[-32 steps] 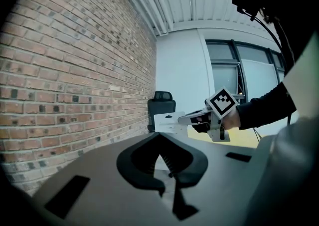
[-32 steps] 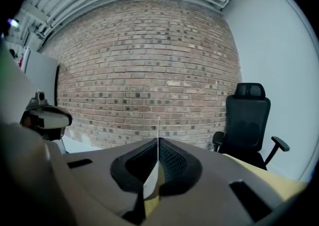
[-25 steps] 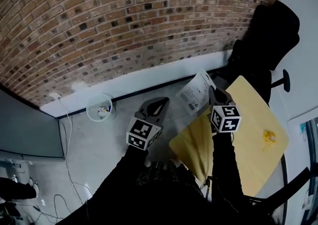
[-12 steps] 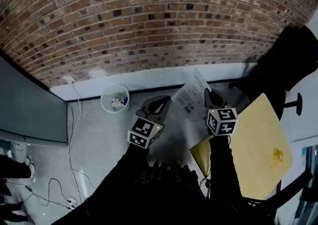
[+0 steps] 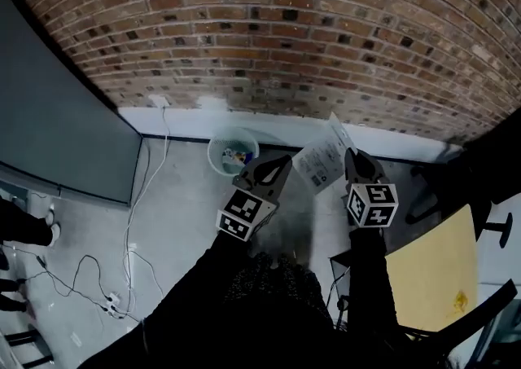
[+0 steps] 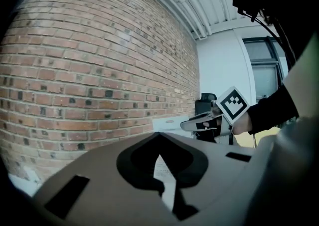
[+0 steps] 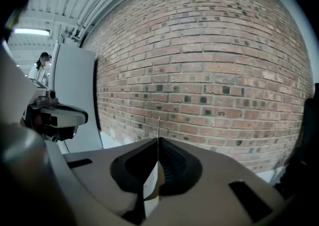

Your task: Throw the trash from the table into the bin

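My right gripper (image 5: 356,165) is shut on a flat white printed packet (image 5: 321,160), which sticks up and to the left of its jaws; the right gripper view shows the packet (image 7: 151,184) edge-on between the closed jaws. My left gripper (image 5: 275,167) is shut, and nothing held shows in the head view. A thin white strip shows in its jaw gap in the left gripper view; what it is I cannot tell. The round white bin (image 5: 232,153), with scraps inside, stands on the floor by the brick wall, just left of and beyond the left gripper. The right gripper (image 6: 200,122) and packet (image 6: 168,123) also show in the left gripper view.
The yellow table (image 5: 430,281) lies at the lower right with a small yellow scrap (image 5: 461,300) on it. A dark chair (image 5: 492,172) stands at the right. A grey panel (image 5: 57,123) fills the left, and cables (image 5: 134,237) trail over the floor. A person (image 7: 40,66) stands far off.
Both grippers have swung left, away from the table and toward the bin, the right one still carrying the packet. The bin now sits close ahead of the left gripper.
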A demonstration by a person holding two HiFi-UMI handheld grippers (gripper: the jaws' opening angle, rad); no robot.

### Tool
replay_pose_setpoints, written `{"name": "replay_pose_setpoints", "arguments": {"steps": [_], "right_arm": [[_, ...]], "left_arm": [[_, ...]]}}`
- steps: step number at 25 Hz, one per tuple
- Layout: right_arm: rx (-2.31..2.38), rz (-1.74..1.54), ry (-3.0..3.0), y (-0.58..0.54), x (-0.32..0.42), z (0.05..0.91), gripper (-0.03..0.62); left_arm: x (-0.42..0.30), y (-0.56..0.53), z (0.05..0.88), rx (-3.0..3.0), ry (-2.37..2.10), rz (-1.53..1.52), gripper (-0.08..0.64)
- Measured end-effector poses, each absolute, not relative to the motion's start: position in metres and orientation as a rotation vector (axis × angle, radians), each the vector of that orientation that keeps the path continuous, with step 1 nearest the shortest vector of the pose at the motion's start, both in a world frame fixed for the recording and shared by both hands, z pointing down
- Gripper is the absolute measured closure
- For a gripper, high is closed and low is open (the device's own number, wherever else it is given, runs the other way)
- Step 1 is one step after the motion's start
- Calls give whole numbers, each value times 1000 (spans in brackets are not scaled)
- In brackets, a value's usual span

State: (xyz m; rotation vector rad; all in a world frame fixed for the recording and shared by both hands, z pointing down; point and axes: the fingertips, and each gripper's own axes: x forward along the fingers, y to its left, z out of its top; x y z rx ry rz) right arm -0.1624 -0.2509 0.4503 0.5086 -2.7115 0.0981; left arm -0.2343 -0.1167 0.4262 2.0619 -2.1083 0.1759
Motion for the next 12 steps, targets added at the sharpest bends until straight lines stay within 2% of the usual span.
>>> {"name": "replay_pose_setpoints", "arguments": {"steps": [12], "right_arm": [[364, 61, -2753, -173, -314, 463, 580]], "left_arm": [[-381, -18, 436, 1886, -2254, 174, 554]]}}
